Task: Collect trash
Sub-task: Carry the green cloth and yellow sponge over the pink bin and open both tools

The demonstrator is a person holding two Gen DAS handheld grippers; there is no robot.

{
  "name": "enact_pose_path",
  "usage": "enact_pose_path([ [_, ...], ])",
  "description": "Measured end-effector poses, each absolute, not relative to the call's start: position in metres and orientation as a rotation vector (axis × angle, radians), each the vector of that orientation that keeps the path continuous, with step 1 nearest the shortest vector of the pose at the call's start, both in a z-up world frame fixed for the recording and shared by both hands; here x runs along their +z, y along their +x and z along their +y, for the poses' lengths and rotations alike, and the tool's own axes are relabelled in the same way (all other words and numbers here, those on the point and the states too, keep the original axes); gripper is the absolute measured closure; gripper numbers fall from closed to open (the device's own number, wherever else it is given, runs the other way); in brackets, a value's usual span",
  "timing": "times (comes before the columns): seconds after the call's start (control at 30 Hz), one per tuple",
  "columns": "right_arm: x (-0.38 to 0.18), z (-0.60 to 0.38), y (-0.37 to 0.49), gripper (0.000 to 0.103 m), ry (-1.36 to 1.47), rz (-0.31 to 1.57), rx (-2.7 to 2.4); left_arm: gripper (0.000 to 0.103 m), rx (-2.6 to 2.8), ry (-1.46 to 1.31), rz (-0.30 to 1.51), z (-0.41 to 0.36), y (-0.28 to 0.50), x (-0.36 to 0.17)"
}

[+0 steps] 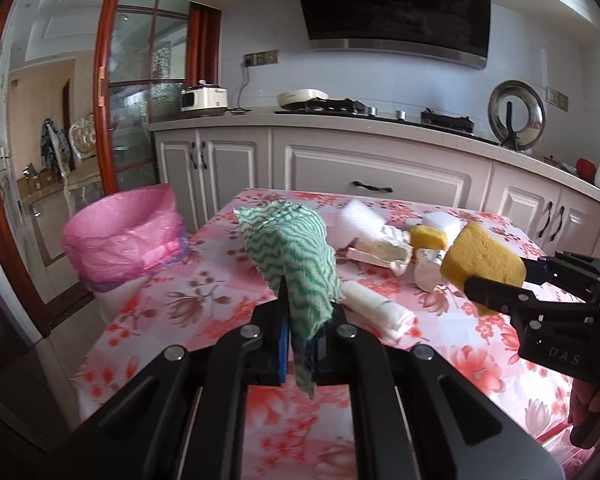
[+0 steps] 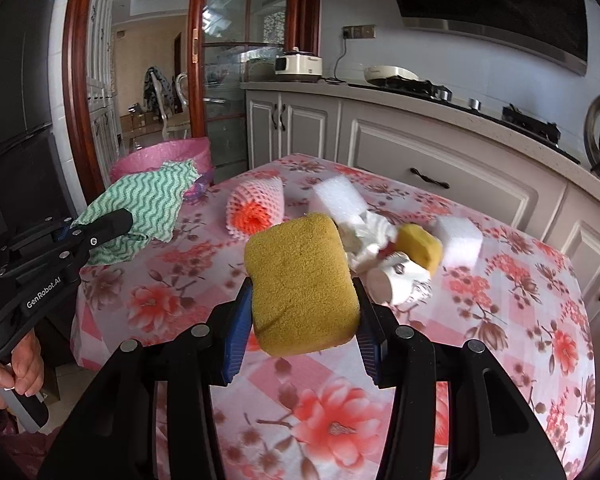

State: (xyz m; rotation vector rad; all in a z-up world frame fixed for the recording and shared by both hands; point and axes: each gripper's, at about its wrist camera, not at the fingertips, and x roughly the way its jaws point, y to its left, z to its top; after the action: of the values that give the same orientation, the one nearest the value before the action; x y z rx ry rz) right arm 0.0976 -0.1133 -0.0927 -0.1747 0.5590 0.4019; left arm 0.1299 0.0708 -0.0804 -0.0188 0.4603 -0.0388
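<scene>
Two tools up over the pink flowered tabletop (image 2: 500,320), each gripping a piece of trash. Lined with a pink bag, bin (image 1: 124,236) standing on the floor just off the tabletop's far left corner. Clamped edge-on in the left tool (image 1: 300,344), pads pressed together on it, green wavy-striped cloth (image 1: 296,256) raised above the tabletop's left side, near the bin. Squeezed between the blue pads of the right tool (image 2: 304,344), big yellow sponge (image 2: 302,284) lifted clear of the tabletop's middle. Lying past the sponge at the tabletop's centre: pink foam net sleeve (image 2: 256,208), white foam block (image 2: 336,198), second white block (image 2: 458,242), crumpled white wrappers (image 1: 380,246), small yellow sponge (image 2: 418,244), tipped paper cup (image 2: 396,280).
</scene>
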Motion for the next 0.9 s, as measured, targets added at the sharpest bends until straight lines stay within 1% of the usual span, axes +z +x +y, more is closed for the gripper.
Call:
enact_pose_path([
  [0.4, -0.082, -0.045, 0.118, 0.057, -0.226, 0.53, 0.536, 0.096, 0.094, -0.035, 0.438, 0.125, 0.119, -0.071],
  [0.9, -0.073, 0.045, 0.185, 0.057, -0.234, 0.534, 0.69, 0.096, 0.277, -0.049, 0.455, 0.202, 0.149, -0.064],
])
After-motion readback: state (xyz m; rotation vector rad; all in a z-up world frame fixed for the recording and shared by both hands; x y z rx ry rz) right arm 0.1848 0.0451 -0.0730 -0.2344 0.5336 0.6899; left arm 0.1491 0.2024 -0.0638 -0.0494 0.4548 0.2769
